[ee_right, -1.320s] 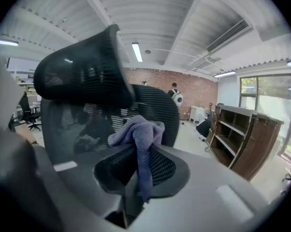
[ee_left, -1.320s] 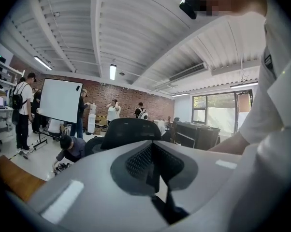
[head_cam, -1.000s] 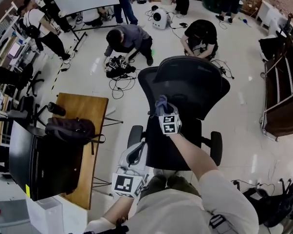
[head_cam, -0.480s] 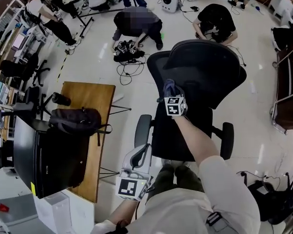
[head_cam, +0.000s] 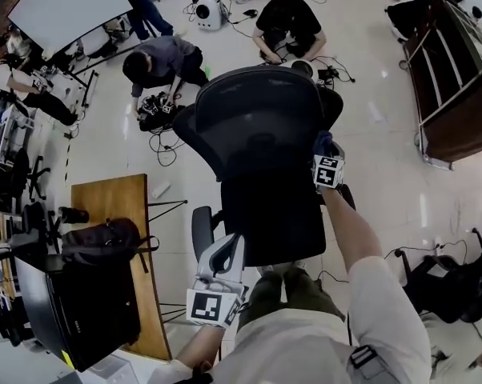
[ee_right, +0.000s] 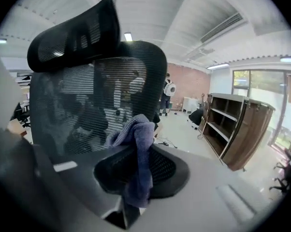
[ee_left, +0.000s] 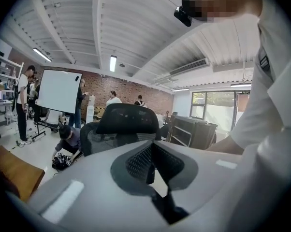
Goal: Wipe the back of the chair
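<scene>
A black mesh office chair [head_cam: 257, 122] stands in front of me, its back toward me and its seat [head_cam: 273, 218] below it. My right gripper [head_cam: 326, 149] is shut on a blue cloth [head_cam: 323, 142] at the right edge of the chair back. In the right gripper view the cloth [ee_right: 137, 151] hangs out of the gripper [ee_right: 136, 175] right beside the mesh back [ee_right: 87, 105]. My left gripper [head_cam: 223, 254] is held low by the chair's left armrest, shut with nothing in it. In the left gripper view the left gripper [ee_left: 149, 166] faces the chair [ee_left: 123, 124] from a distance.
A wooden desk [head_cam: 105, 206] with a black backpack [head_cam: 105, 240] and a black monitor [head_cam: 73, 314] stands at the left. Two people crouch on the floor [head_cam: 165, 58] [head_cam: 287, 18] beyond the chair among cables. A brown shelf unit [head_cam: 457, 86] is at the right.
My right gripper has carried the cloth from the middle of the chair back across to its right edge. The left gripper has stayed low by the armrest.
</scene>
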Demonstrator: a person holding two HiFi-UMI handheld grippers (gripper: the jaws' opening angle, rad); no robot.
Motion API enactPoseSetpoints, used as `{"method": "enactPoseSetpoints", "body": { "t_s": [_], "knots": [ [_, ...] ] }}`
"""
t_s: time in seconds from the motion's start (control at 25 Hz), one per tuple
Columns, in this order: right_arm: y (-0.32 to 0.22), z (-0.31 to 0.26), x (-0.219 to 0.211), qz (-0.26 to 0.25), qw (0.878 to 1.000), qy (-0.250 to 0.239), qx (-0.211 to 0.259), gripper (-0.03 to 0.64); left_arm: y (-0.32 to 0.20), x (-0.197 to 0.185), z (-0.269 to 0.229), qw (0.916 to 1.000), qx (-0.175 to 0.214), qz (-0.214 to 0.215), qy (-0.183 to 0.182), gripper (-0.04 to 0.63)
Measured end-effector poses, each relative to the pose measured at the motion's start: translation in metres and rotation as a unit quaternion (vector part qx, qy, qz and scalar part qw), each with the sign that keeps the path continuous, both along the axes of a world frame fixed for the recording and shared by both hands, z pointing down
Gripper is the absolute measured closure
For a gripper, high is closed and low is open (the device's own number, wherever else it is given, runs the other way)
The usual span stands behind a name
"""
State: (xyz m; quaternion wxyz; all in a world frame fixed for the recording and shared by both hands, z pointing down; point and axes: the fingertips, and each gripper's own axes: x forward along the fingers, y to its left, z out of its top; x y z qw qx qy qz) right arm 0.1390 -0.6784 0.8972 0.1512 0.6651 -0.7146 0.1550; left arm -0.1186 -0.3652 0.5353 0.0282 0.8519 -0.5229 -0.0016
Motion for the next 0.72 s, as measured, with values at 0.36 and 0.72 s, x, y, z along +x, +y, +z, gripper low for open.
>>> {"method": "enactPoseSetpoints", "body": {
  "t_s": [0.36, 0.72],
  "knots": [
    [0.027, -0.017, -0.123, -0.111, 0.993, -0.036, 0.028, 0.566, -0.021, -0.016, 0.004, 0.9993, -0.015, -0.034, 0.004, 0.531],
    [-0.007, 0.03, -0.366, -0.297, 0.953, -0.035, -0.038, 0.565, -0.079, -0.047, 0.001, 0.9934, -0.051, -0.102, -0.011, 0.531]
  ]
}}
